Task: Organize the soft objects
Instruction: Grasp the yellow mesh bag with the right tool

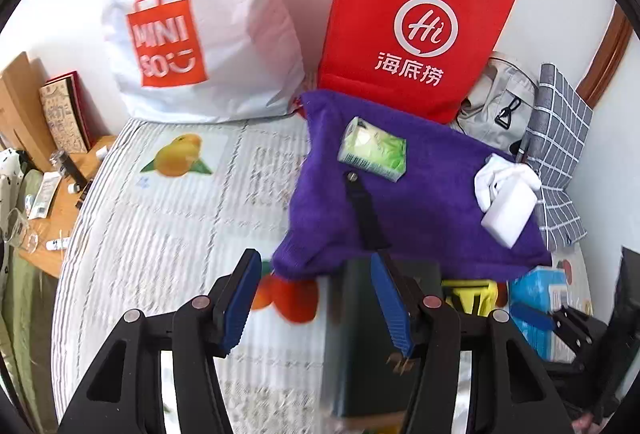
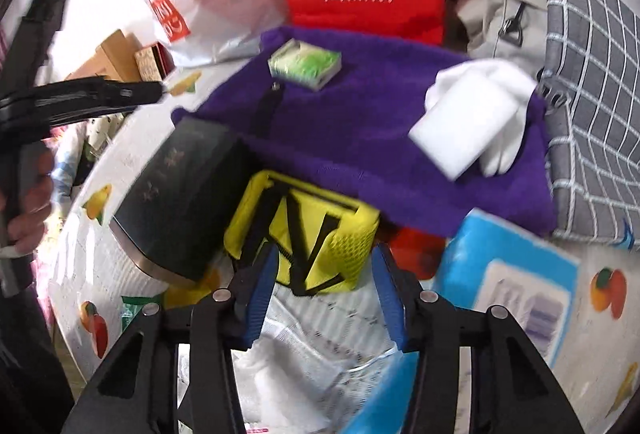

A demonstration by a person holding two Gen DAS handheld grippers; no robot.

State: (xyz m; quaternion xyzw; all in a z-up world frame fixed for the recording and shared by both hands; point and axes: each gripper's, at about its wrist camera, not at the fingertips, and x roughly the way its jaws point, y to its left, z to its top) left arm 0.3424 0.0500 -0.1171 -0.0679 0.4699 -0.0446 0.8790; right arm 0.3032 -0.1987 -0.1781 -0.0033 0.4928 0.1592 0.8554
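Observation:
A purple towel (image 1: pixel 420 194) lies spread on the table; it also shows in the right wrist view (image 2: pixel 360 138). On it rest a green tissue pack (image 1: pixel 374 153) (image 2: pixel 306 64), a white sponge block (image 1: pixel 508 212) (image 2: pixel 464 128) and a white cloth (image 1: pixel 506 170) (image 2: pixel 500 82). A yellow mesh pouch (image 2: pixel 312 230) with black straps sits just ahead of my right gripper (image 2: pixel 324 298), which is open and empty. My left gripper (image 1: pixel 316 302) is open and empty, near the towel's front edge and above a dark box (image 1: pixel 360 346).
A red bag (image 1: pixel 416 22) and a white Miniso bag (image 1: pixel 200 26) stand at the back. A grey checked cloth (image 1: pixel 560 162) and a beige bag (image 1: pixel 496 102) lie at the right. A blue tissue package (image 2: pixel 508 286) and the dark box (image 2: pixel 180 202) flank the pouch.

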